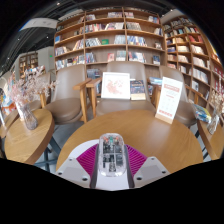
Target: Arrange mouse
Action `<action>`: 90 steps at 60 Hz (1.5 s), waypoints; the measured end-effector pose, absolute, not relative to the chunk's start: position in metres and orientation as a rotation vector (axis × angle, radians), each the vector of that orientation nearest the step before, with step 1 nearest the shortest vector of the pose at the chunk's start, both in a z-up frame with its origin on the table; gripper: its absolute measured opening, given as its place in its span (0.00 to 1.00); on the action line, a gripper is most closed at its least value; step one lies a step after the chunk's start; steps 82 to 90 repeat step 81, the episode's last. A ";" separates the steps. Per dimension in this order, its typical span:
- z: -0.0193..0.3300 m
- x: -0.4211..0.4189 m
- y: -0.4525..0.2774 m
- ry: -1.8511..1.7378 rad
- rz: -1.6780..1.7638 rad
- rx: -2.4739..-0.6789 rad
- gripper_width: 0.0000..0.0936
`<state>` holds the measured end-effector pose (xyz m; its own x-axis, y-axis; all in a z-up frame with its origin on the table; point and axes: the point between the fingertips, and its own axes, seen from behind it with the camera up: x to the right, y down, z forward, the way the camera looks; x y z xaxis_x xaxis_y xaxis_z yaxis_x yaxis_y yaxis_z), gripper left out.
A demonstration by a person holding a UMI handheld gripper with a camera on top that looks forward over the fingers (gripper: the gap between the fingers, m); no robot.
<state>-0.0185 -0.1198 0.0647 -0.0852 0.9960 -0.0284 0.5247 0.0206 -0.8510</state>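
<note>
We've got the mouse sitting right between the fingers, the magenta pads close against both its flanks, so we read the gripper as clamped on it, narrow and snug. It looks like a translucent mouse with a grey body, nose pointing away from us, over the near edge of the round wooden worktop. Whether it's resting on the wood or lifted just clear, we can't tell.

For this step, we'd keep the squeeze even on both sides so the smooth shell doesn't twist, keep it level, and set it down flat on bare wood before letting go, well short of the edge.

Beyond it, two upright display cards and stand at the far side of the worktop; we want to steer clear of those.

Containers now: a vase on the neighbouring table holds pale flowers, and the bookshelves behind are packed with books.
</note>
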 end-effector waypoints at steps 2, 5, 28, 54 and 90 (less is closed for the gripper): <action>0.050 -0.022 -0.128 -1.689 0.942 -1.577 0.46; 0.028 -0.018 -0.132 -1.693 0.911 -1.600 0.45; 0.009 -0.007 -0.117 -1.639 0.839 -1.645 0.91; 0.150 0.233 -0.079 -1.600 0.961 -1.498 0.91; 0.155 0.325 -0.038 -1.576 0.940 -1.497 0.92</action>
